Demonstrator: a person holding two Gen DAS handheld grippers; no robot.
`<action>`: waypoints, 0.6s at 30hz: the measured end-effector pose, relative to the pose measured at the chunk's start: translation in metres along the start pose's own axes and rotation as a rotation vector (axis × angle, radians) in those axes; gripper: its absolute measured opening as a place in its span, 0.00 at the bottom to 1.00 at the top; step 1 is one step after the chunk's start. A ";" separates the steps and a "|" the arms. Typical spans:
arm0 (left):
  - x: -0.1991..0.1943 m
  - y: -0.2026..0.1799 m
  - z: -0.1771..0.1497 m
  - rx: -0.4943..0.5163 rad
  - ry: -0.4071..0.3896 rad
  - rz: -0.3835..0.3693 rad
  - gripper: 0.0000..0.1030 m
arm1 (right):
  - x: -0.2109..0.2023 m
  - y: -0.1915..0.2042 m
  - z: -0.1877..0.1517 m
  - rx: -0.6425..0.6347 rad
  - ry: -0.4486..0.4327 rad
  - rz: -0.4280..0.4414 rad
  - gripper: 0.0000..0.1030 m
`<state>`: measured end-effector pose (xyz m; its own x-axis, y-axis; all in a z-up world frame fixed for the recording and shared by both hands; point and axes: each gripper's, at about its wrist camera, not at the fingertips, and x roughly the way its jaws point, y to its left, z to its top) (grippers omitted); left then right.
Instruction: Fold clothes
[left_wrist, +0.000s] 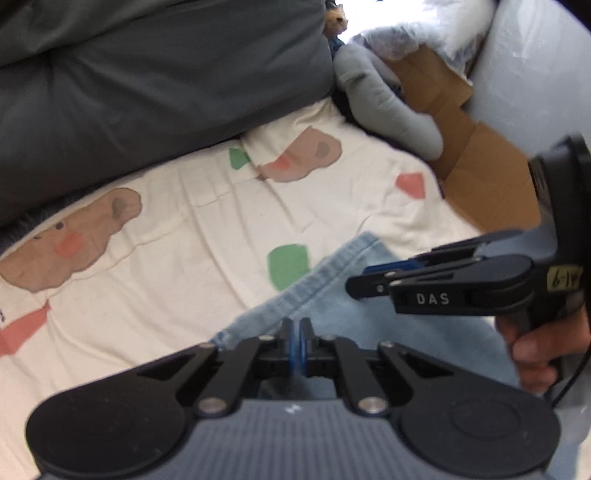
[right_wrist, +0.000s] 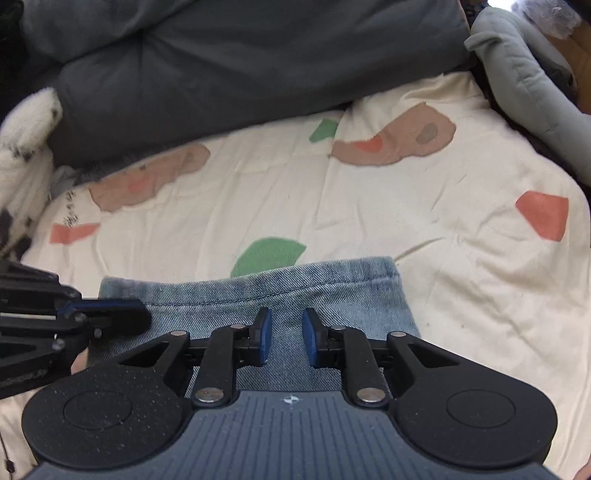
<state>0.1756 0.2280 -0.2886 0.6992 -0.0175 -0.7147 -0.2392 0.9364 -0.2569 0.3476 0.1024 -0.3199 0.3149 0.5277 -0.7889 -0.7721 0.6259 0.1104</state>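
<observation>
A light-blue denim garment (left_wrist: 328, 295) (right_wrist: 332, 288) lies flat on a cream sheet (left_wrist: 184, 240) (right_wrist: 443, 258) printed with pink, green and brown shapes, its stitched hem facing away. My left gripper (left_wrist: 295, 334) is shut at the garment's left edge, blue pads pressed together on the denim. In the right wrist view its tip (right_wrist: 136, 317) rests on that same edge. My right gripper (right_wrist: 287, 328) hovers over the garment's right half, jaws partly apart, with flat denim showing in the gap and no pad pressing on it. The left wrist view shows it from the side (left_wrist: 360, 280).
A dark grey duvet (left_wrist: 147, 74) (right_wrist: 258, 55) is bunched along the far side of the sheet. A grey cushion (left_wrist: 388, 103) (right_wrist: 528, 74) and flattened cardboard (left_wrist: 480, 166) lie at the far right. A white spotted fleece (right_wrist: 22, 140) sits at the left. A hand (left_wrist: 535, 350) holds the right gripper.
</observation>
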 end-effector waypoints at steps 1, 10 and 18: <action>-0.004 -0.004 0.001 0.003 -0.006 -0.002 0.04 | -0.007 -0.001 -0.001 0.005 -0.020 0.010 0.24; -0.004 -0.027 -0.015 0.049 0.028 0.008 0.04 | -0.032 0.006 -0.026 -0.074 -0.070 0.026 0.25; 0.016 -0.015 -0.028 0.054 0.096 0.043 0.03 | -0.021 0.002 -0.047 -0.150 -0.059 -0.045 0.32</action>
<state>0.1719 0.2035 -0.3146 0.6206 -0.0080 -0.7841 -0.2288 0.9546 -0.1909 0.3137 0.0654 -0.3321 0.3796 0.5362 -0.7539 -0.8286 0.5595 -0.0193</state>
